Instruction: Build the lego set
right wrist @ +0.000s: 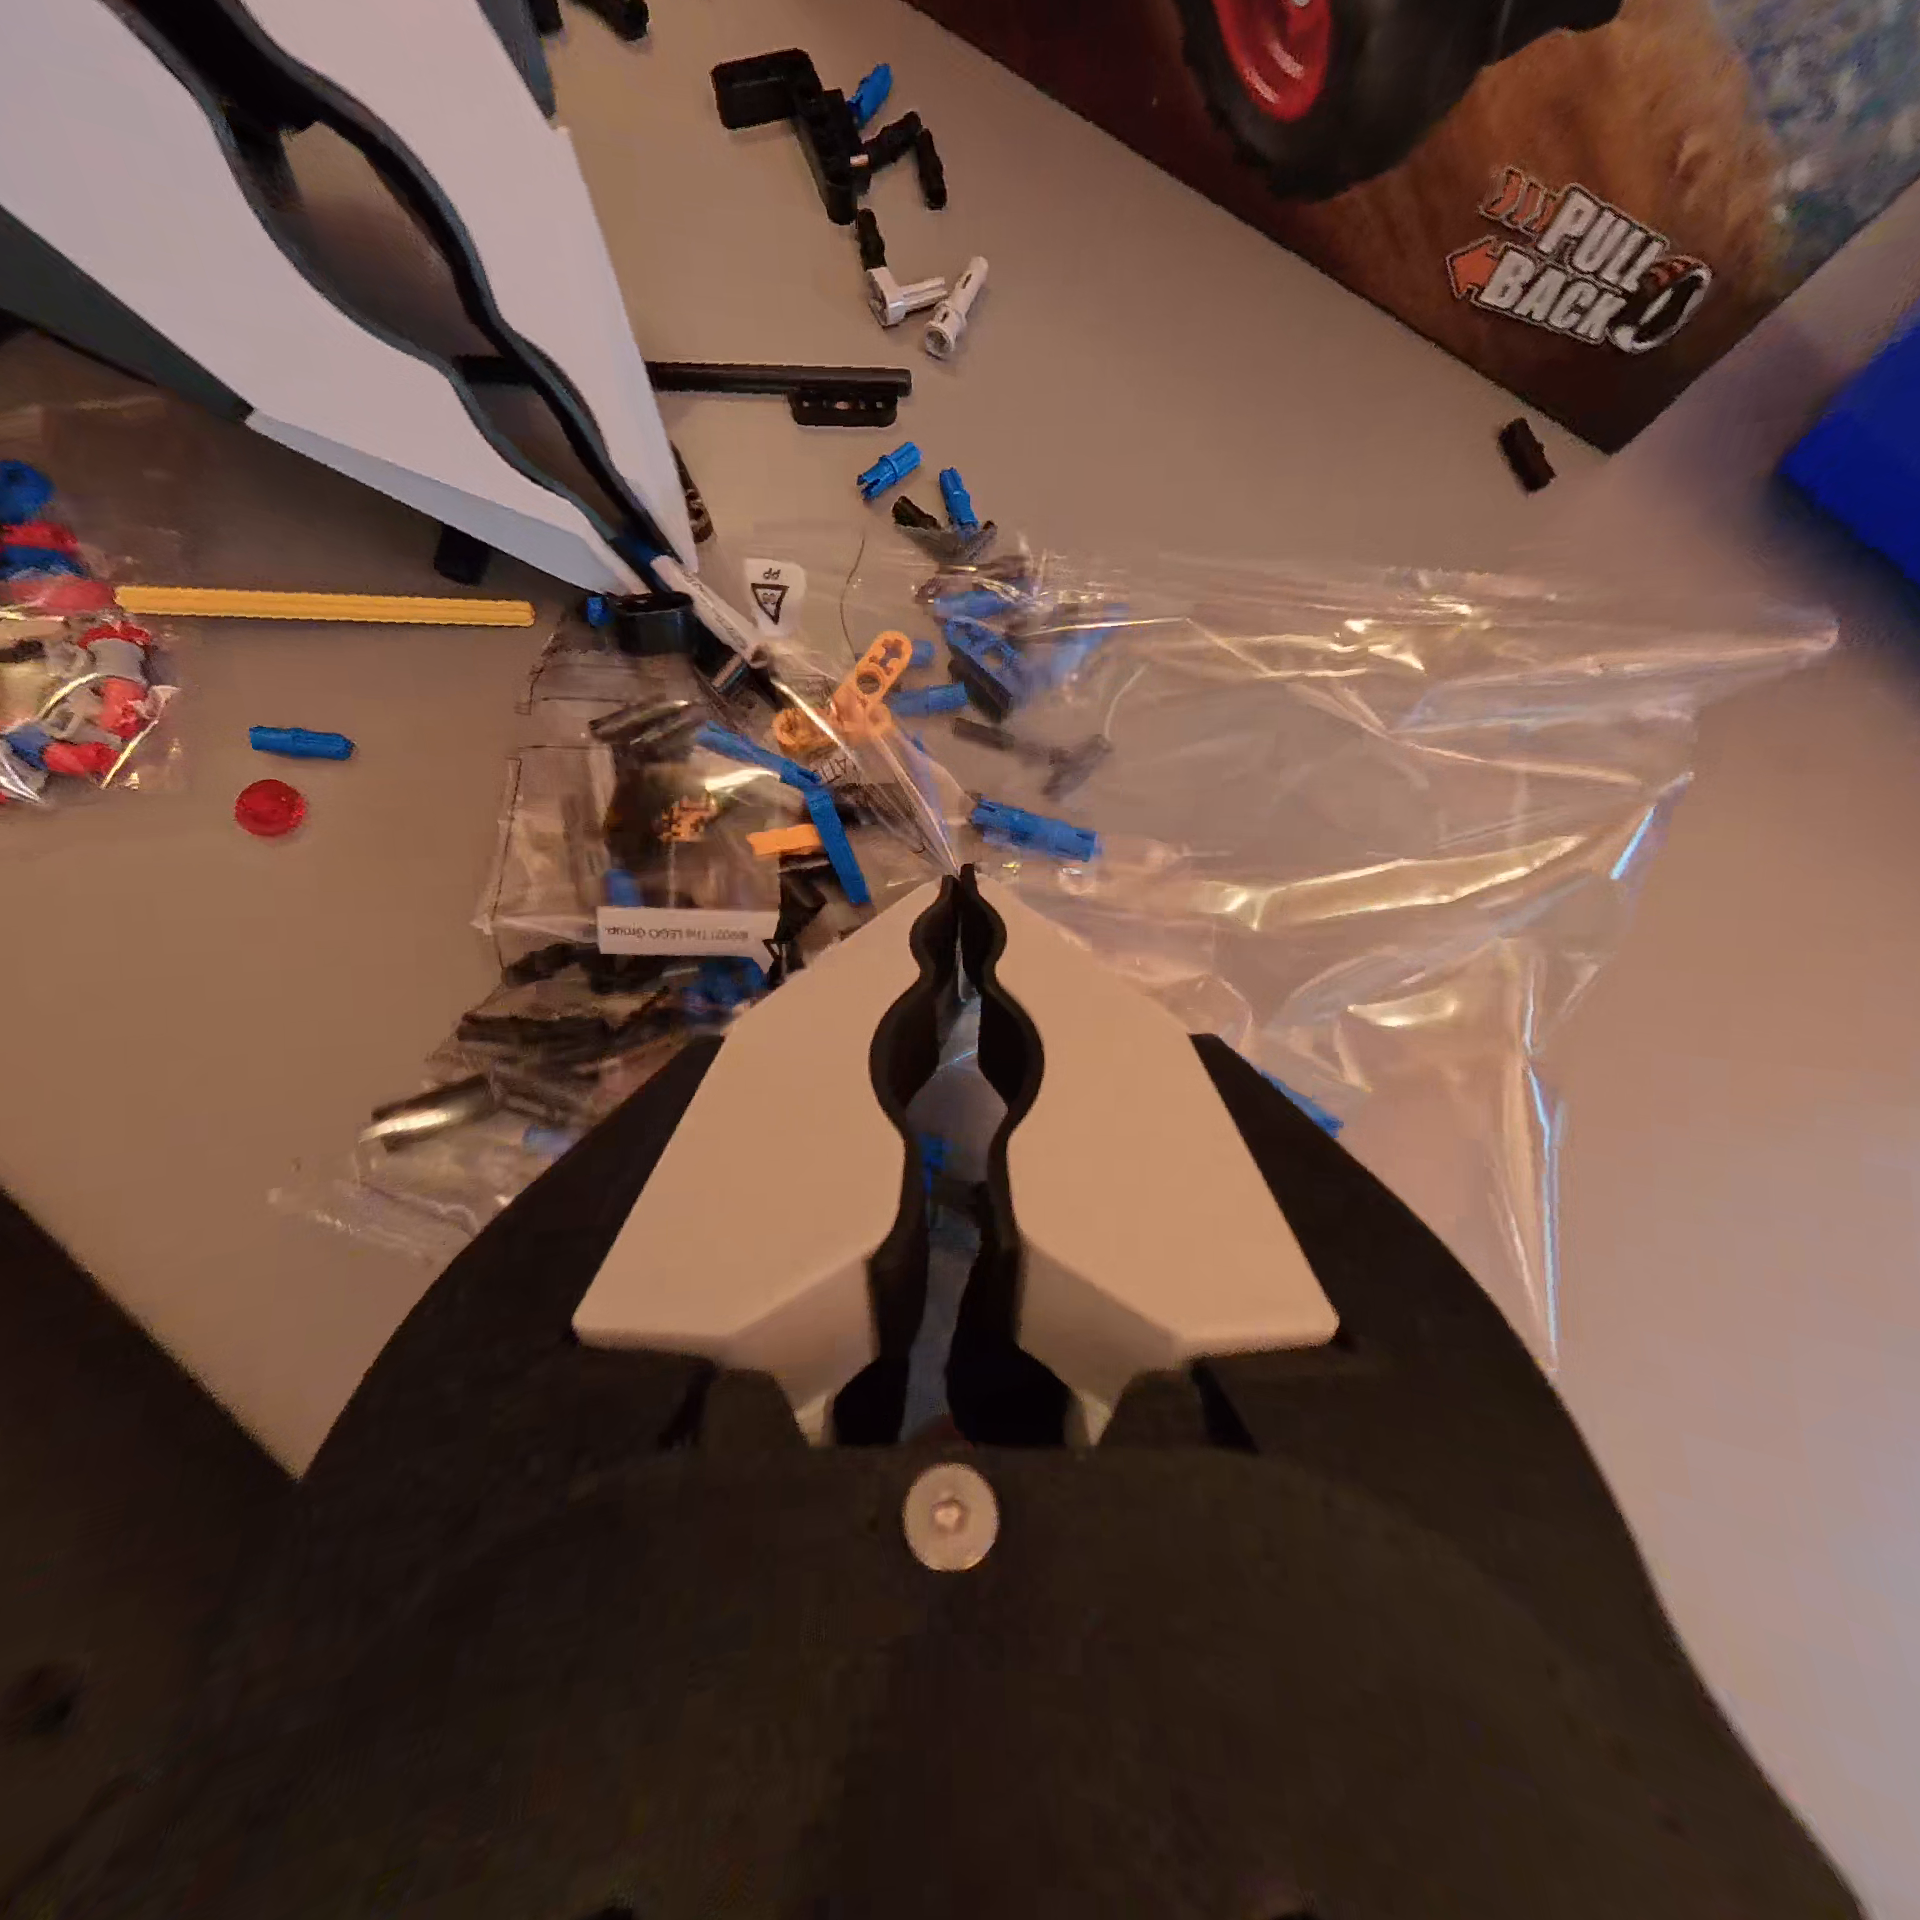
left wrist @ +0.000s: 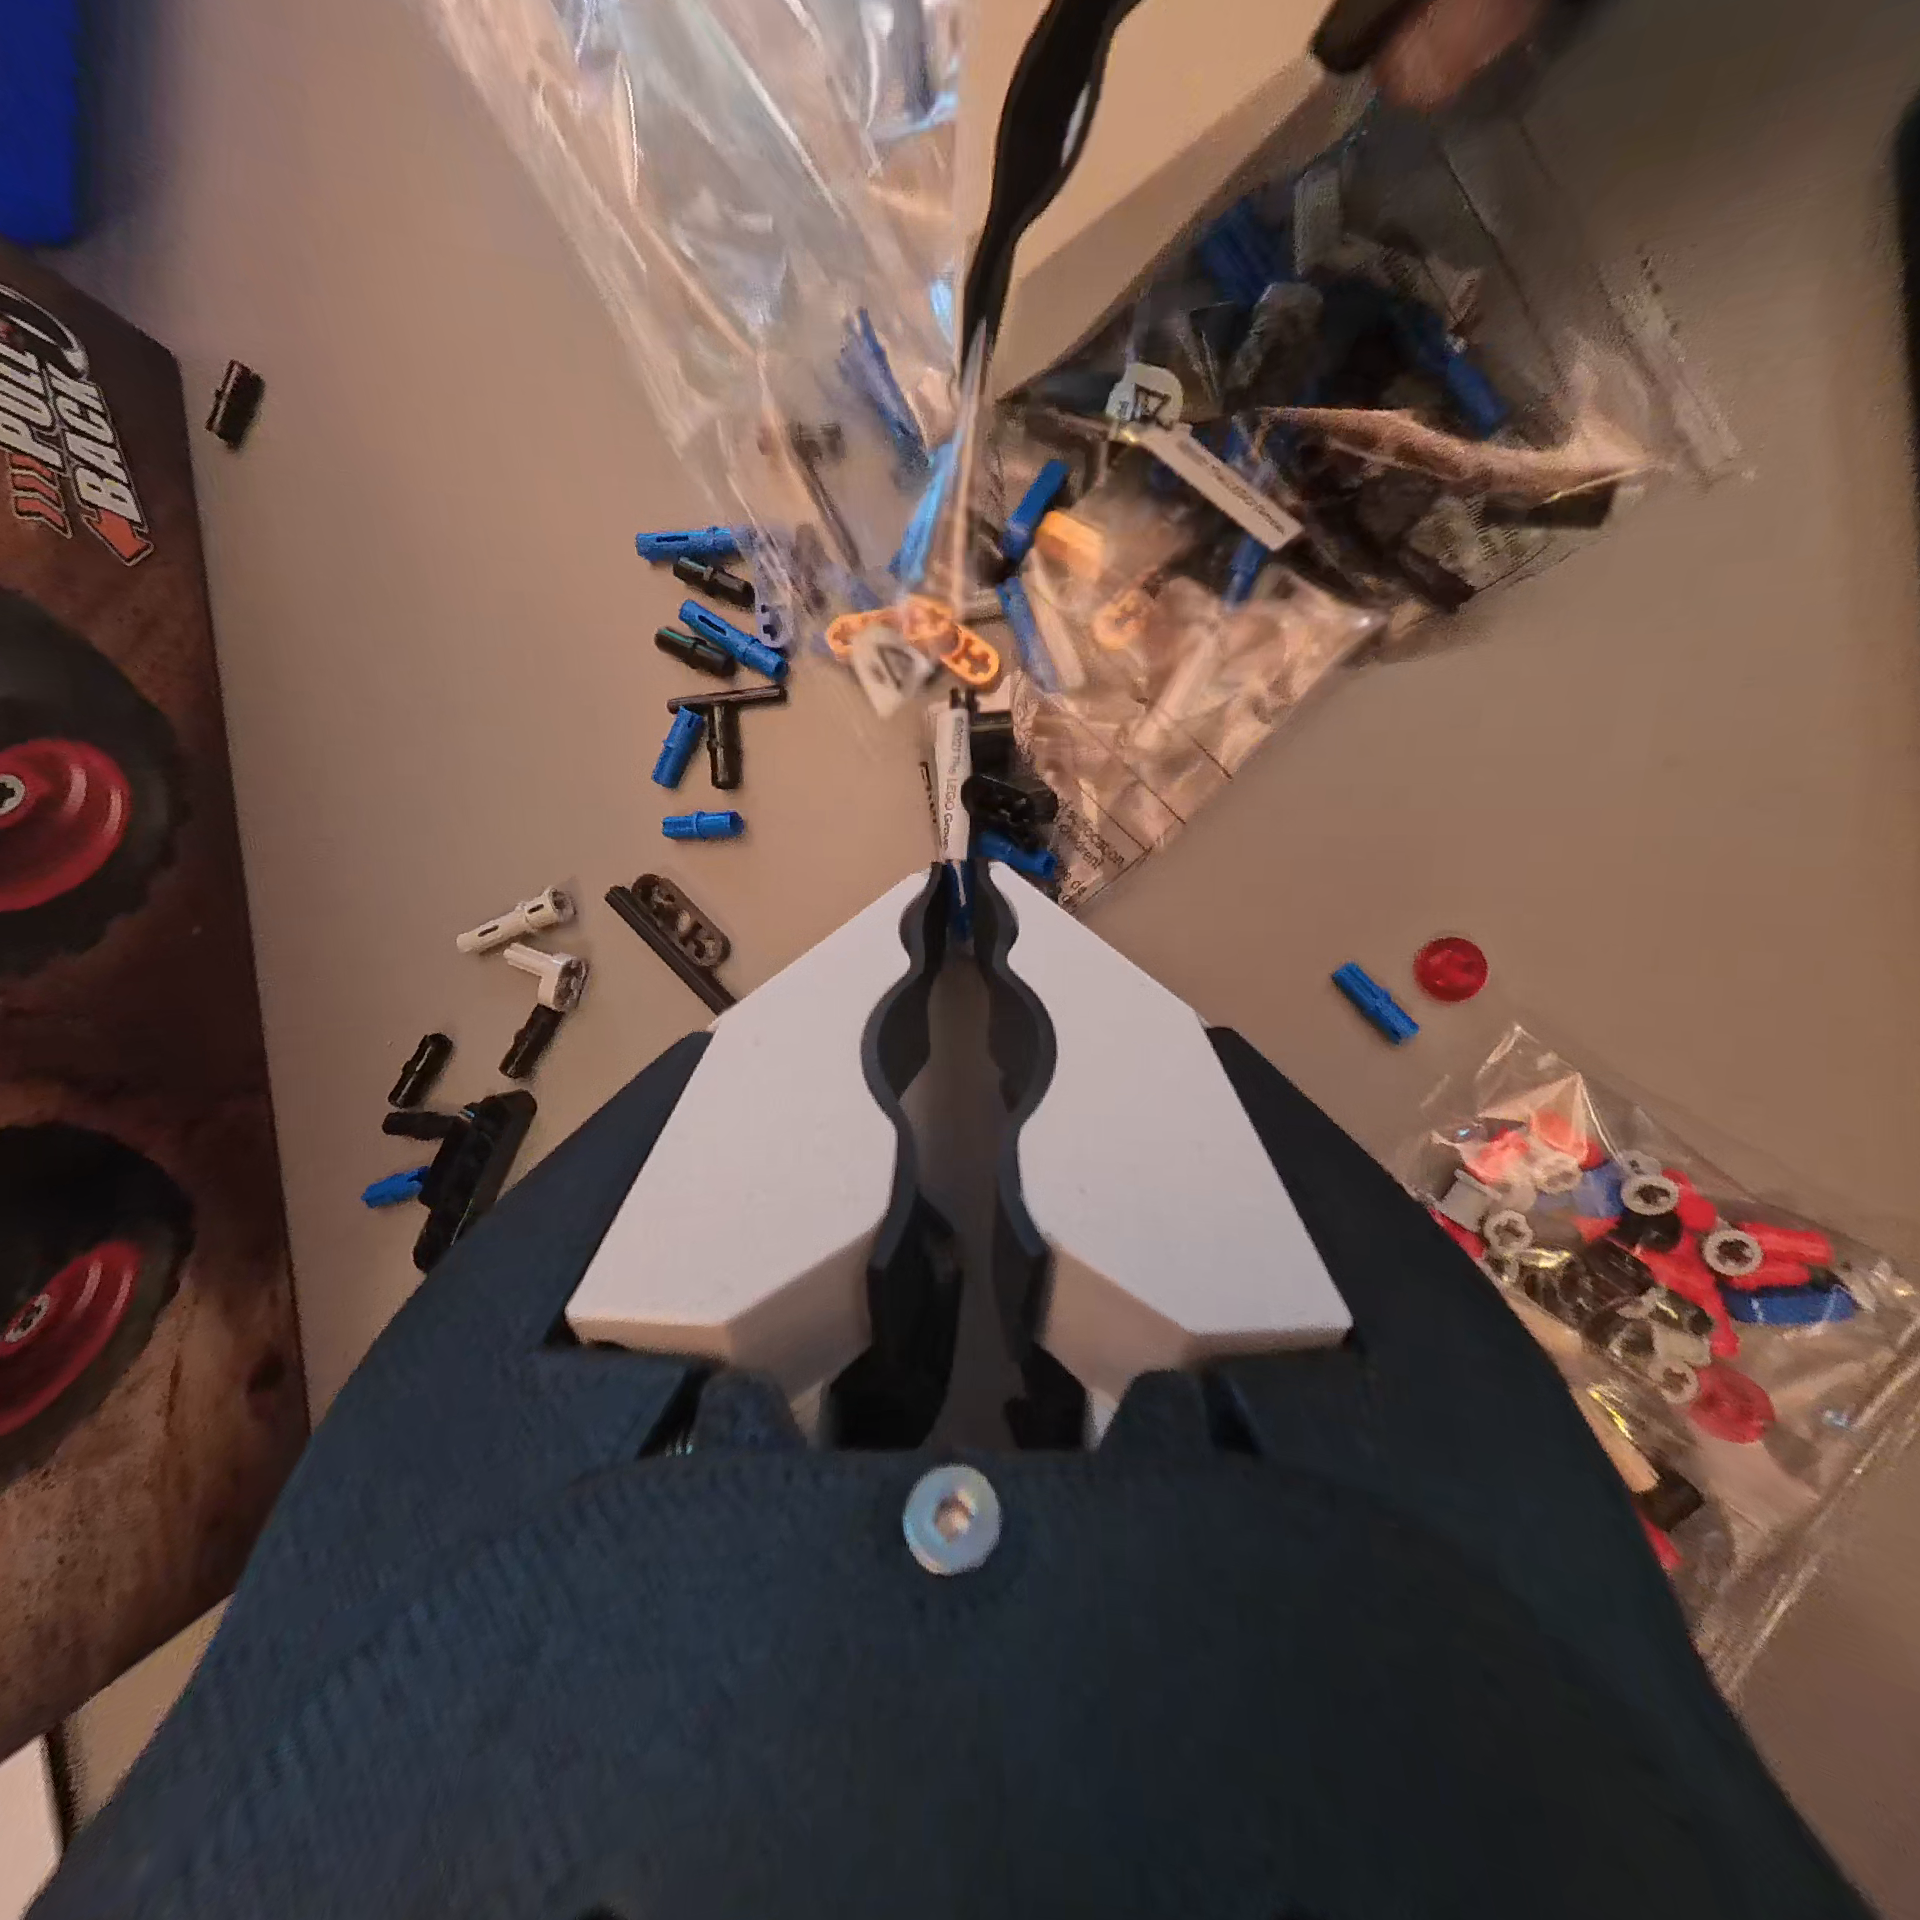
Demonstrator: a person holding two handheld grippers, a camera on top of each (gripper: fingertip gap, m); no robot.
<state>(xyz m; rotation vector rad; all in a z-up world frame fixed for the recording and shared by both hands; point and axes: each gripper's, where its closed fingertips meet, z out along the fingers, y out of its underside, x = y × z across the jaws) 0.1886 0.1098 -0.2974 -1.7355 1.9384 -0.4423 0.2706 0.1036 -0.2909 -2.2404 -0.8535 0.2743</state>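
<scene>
left wrist view: the left gripper has its fingers pressed together on an edge of the clear parts bag, whose film blurs the pins inside. loose blue and black pins lie left of the fingertips. right wrist view: the right gripper pinches the same bag's film shut at its tips; a smaller bag is cut off far left.

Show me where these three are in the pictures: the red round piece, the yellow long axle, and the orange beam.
red round piece [right wrist: 270, 807]: right wrist view, centre of the disc.
yellow long axle [right wrist: 322, 607]: right wrist view, middle of its length.
orange beam [left wrist: 914, 641]: left wrist view, middle of the beam.
</scene>
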